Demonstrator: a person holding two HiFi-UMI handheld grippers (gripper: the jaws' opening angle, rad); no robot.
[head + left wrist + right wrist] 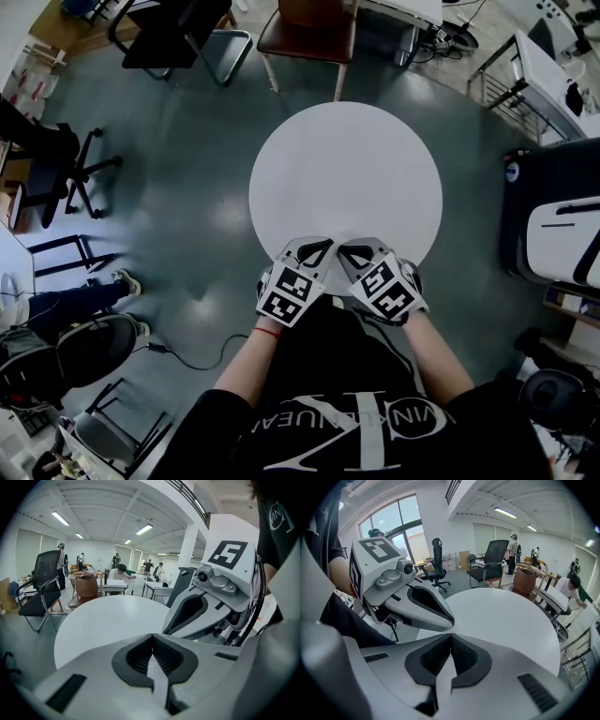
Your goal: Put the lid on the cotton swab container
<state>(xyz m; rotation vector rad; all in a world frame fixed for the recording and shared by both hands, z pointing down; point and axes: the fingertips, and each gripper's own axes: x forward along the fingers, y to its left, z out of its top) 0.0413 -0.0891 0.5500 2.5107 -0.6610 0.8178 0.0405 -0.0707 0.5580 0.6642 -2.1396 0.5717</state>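
No cotton swab container or lid shows in any view. The round white table [345, 178] has a bare top. My left gripper [314, 249] and right gripper [353, 250] sit side by side at the table's near edge, tips close together. Both are shut with nothing between the jaws. In the left gripper view my left gripper [151, 637] has its tips touching, and the right gripper's body [220, 592] stands just to its right. In the right gripper view my right gripper [451, 636] is likewise closed, with the left gripper's body [401, 590] at its left.
A brown chair [309, 33] and a black chair [178, 37] stand beyond the table. An office chair [70, 169] is at the left, dark equipment [553, 225] at the right. A cable [187, 361] lies on the floor. People and desks [117, 576] are far off.
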